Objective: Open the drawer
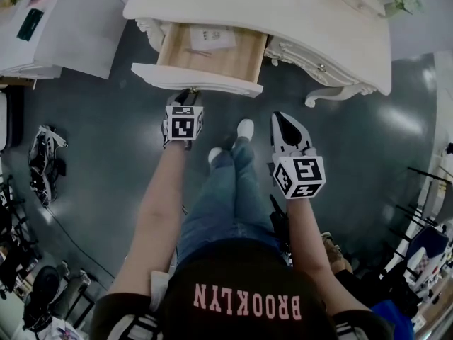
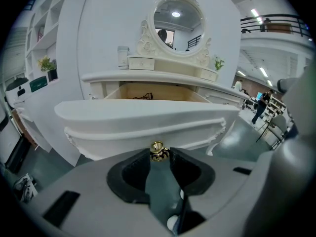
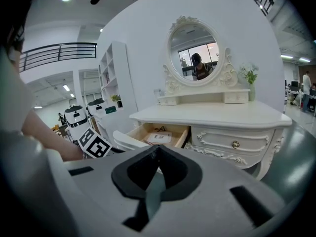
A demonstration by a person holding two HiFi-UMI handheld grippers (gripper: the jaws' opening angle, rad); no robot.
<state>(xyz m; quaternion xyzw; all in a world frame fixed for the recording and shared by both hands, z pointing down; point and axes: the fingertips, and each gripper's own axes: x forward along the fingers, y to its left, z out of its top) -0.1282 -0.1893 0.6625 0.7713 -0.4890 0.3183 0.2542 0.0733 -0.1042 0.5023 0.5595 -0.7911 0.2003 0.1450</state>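
Drawer (image 1: 202, 78) upper centre, well out; left tool (image 1: 188, 95) pinches its brass knob (image 2: 157, 150), right tool (image 3: 157, 149) closed, empty. Risk: an off-line pull could slip the small knob free.

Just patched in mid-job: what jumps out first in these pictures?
The white dressing table stands with its drawer pulled out and a paper lying inside. The left gripper is clamped on the drawer's brass knob, while the right gripper hangs shut and empty off to the side. An ornate oval mirror stands on the tabletop.
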